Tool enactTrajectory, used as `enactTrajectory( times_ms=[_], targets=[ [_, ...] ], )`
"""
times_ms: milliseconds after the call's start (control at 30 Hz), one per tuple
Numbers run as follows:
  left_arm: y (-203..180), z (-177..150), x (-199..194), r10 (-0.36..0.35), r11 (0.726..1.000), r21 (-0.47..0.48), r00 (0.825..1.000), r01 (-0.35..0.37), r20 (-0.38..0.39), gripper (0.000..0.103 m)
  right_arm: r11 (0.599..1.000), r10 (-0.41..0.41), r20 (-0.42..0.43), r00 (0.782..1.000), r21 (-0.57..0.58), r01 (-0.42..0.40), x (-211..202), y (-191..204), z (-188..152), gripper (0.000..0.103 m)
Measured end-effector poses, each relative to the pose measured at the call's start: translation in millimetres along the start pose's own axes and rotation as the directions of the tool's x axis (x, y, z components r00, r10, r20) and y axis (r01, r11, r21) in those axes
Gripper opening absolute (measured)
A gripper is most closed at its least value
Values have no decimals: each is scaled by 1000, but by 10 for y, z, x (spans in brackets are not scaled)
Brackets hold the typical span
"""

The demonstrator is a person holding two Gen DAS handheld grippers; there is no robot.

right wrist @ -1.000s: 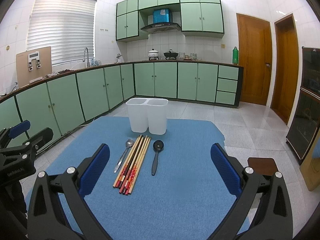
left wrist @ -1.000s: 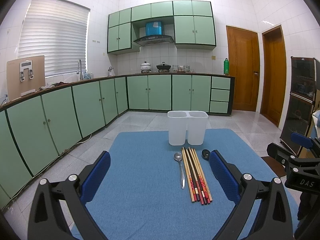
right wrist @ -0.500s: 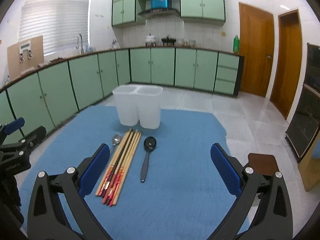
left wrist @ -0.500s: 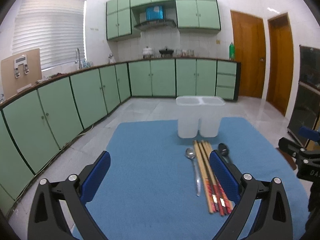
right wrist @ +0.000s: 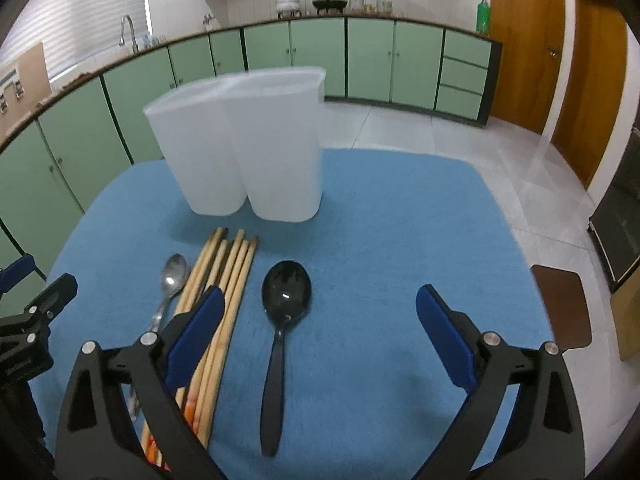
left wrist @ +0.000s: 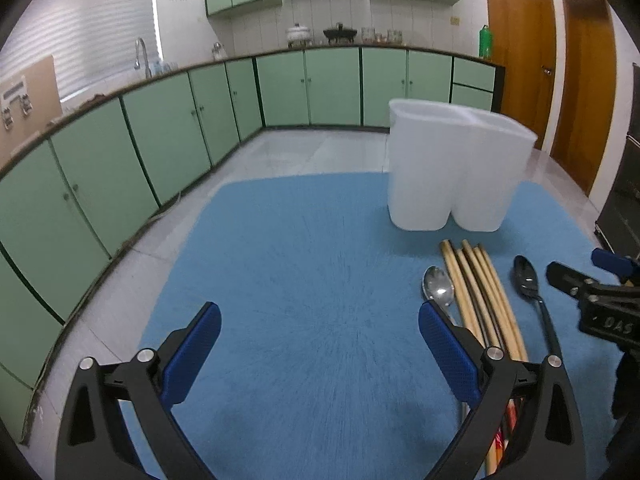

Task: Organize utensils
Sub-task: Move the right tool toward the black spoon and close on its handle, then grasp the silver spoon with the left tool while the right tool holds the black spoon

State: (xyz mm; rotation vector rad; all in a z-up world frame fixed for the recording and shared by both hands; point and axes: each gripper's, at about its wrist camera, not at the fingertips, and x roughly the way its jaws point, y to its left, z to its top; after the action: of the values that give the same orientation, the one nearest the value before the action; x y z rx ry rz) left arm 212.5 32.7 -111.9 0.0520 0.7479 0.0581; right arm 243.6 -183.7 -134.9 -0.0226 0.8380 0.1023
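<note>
Both the left gripper [left wrist: 320, 354] and the right gripper [right wrist: 316, 338] are wide open and hold nothing; chopsticks [right wrist: 224, 288] lie before the white two-compartment holder [right wrist: 244, 156].

Both grippers, left gripper [left wrist: 318, 350] and right gripper [right wrist: 318, 334]: black angular frames, blue textured finger pads [right wrist: 196, 334], silver screws [left wrist: 495, 353], white lettering.

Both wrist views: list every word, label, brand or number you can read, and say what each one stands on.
"DAS": white letters on the black body of the right gripper, at the right edge of the left wrist view.
Left gripper body in the right wrist view: faint marking, too blurred to read.
Chopsticks: red and orange ends, nothing readable.
White container: no text seen.
</note>
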Motion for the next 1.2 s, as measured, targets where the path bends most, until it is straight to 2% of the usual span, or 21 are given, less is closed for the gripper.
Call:
enactTrajectory(
  times_ms=[67, 200, 400, 567, 933, 1200],
  targets=[
    [-6, 23, 91, 1, 1000, -1, 1000, -1, -14, 97, 1000, 4, -30, 1000, -1, -4, 122, 27, 16, 77],
    [13, 34, 185, -6, 1000, -1, 1000, 6, -29, 96, 1000, 18, -72, 997, 13, -17, 264, 47, 21, 75],
    [19, 86, 219, -22, 1000, 4, 999, 22, -37, 96, 1000, 3, -91, 996, -6, -4, 326, 79, 38, 62],
    [-91, 117, 278, -49, 999, 19, 997, 50, -54, 96, 1000, 13, -85, 996, -12, -15, 291, 95, 73, 34],
    [-385, 133, 396, -126, 989, 65, 987, 133, -100, 96, 999, 45, -79, 996, 26, -43, 169, -196, 54, 34],
    [-515, 109, 651, -86, 990, 96, 978, 105, -190, 97, 999, 40, -74, 996, 18, -38, 193, -154, 35, 34]
  ],
)
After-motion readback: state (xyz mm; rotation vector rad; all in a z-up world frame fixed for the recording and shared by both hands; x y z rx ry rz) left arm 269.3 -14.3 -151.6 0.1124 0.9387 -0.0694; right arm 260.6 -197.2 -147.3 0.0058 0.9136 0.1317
